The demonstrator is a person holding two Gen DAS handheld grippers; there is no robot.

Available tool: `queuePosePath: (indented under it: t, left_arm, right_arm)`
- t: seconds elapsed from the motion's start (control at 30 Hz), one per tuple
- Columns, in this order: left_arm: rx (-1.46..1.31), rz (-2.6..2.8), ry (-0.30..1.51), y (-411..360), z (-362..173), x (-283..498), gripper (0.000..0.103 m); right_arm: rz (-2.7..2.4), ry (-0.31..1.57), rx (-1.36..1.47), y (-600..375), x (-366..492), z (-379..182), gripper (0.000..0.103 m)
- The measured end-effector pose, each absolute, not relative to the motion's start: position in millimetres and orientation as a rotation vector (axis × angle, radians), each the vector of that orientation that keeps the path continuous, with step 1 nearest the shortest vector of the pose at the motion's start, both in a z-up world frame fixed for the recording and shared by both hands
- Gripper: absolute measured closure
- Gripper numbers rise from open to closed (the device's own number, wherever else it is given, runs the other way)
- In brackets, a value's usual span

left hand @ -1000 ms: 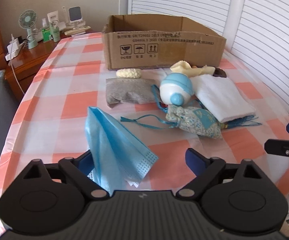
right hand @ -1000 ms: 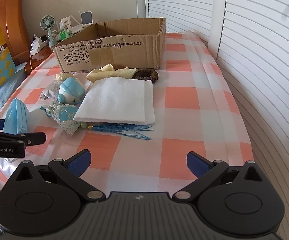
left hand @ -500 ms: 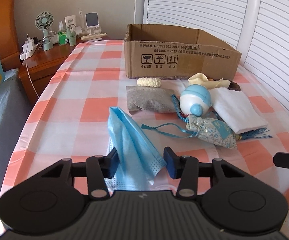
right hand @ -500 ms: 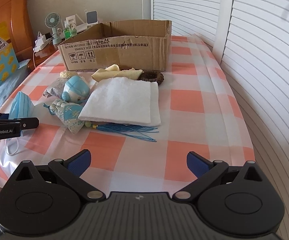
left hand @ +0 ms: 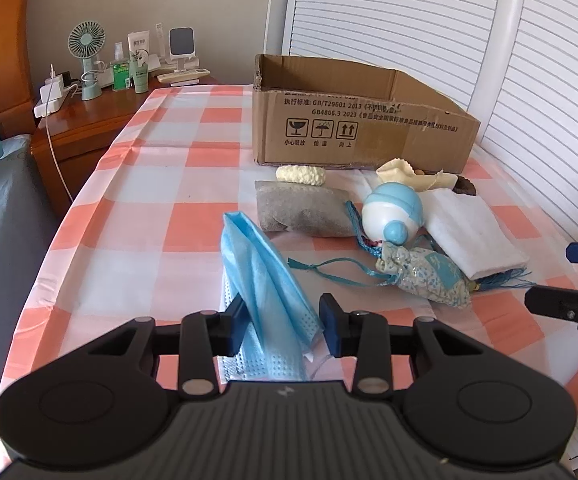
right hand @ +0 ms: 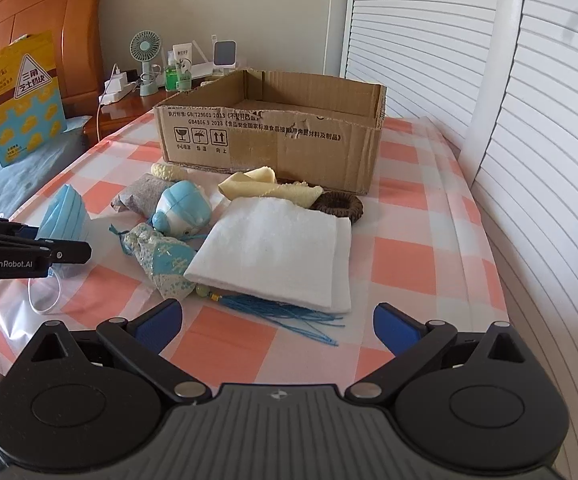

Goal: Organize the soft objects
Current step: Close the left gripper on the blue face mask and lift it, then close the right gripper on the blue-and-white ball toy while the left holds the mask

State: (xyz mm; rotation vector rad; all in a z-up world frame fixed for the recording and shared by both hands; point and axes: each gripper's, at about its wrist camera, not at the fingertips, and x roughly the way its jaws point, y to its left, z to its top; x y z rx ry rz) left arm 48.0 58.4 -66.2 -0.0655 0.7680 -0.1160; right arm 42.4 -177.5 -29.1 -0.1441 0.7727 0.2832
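Two views split the scene. From the left wrist, the left gripper (left hand: 283, 326) has just been closing its jaws and now pinches the blue face mask (left hand: 267, 276) at the near edge of the checked tablecloth (left hand: 161, 200). Only the right wrist view looks into the open cardboard box (right hand: 273, 136) at the far end and shows the mask's white ear loop (right hand: 43, 296); the right gripper (right hand: 277, 326) hangs spread wide over a blue tassel (right hand: 289, 312), gripping nothing.
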Motion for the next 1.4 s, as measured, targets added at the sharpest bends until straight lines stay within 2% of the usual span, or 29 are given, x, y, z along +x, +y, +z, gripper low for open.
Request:
queuePosePath:
  t: [0.73,1.1,1.2,1.27,1.4]
  left_arm:
    - [-0.113,-0.144,0.774,65.7,-68.3,53.5,0.066]
    - [-0.124,-0.145,0.779,68.2,-69.3,56.2,0.066]
    - [-0.127,-0.145,0.779,68.7,-69.5,56.8,0.066]
    - [-0.127,-0.146,0.779,68.8,-69.6,56.9,0.066]
    - [-0.130,-0.146,0.779,69.2,-69.8,57.1,0.066]
  right_arm:
    - [0.269,0.896,-0.080,-147.0,126.6,-57.6,0.000]
    - [0.395,0.763,-0.190,-123.9,110.1,-36.6,0.000]
    - [0.444,0.727,-0.218,-113.4,107.7,-32.9,0.008]
    - [0.471,0.721,-0.235,-106.1,109.8,-33.3,0.020]
    - [0.514,0.715,-0.265,-91.8,114.7,-38.9,0.028]
